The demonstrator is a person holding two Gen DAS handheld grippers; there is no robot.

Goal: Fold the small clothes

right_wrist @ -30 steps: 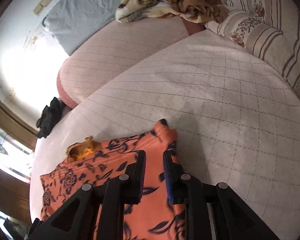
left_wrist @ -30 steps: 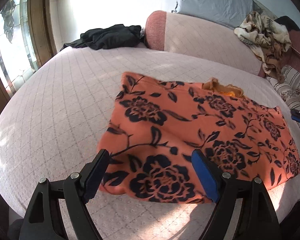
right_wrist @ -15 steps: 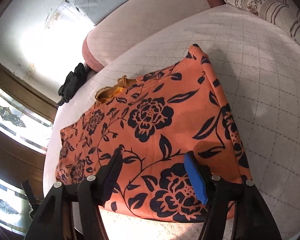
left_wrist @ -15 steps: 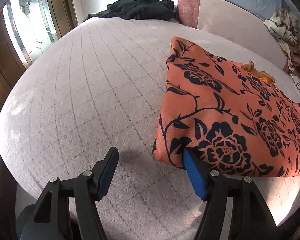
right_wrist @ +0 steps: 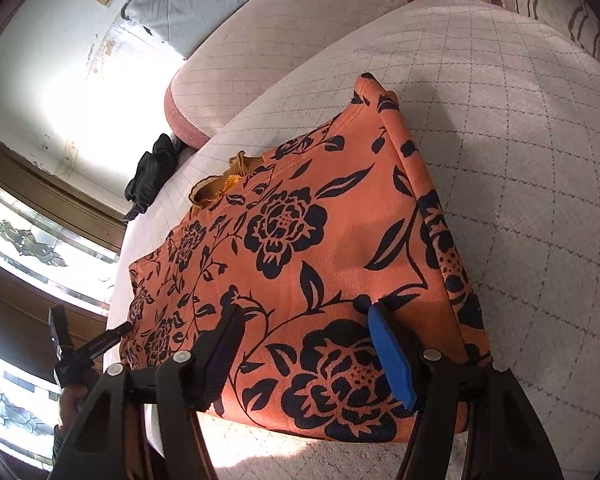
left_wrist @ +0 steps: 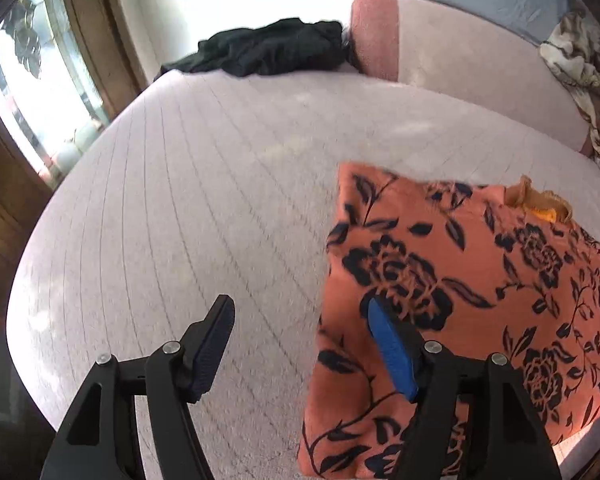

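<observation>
An orange garment with black flowers (left_wrist: 480, 280) lies folded flat on the pale quilted bed (left_wrist: 200, 200), with a yellow frill at its far edge. My left gripper (left_wrist: 300, 324) is open and empty at the garment's left edge; its blue finger is over the cloth and its black finger over bare bed. In the right wrist view the same garment (right_wrist: 300, 232) fills the middle. My right gripper (right_wrist: 304, 332) is open and empty above its near edge. The left gripper (right_wrist: 72, 344) shows at far left there.
A black garment (left_wrist: 268, 48) lies at the bed's far edge by a pink bolster (left_wrist: 460, 60). A patterned cloth (left_wrist: 580, 72) is heaped on the right. Striped pillows (right_wrist: 548, 4) lie at the far right. A window with wooden frame (left_wrist: 40, 80) is on the left.
My right gripper opened, let go of the garment and drew back toward its near edge. My left gripper swung left off the cloth and then a little forward along its left edge.
</observation>
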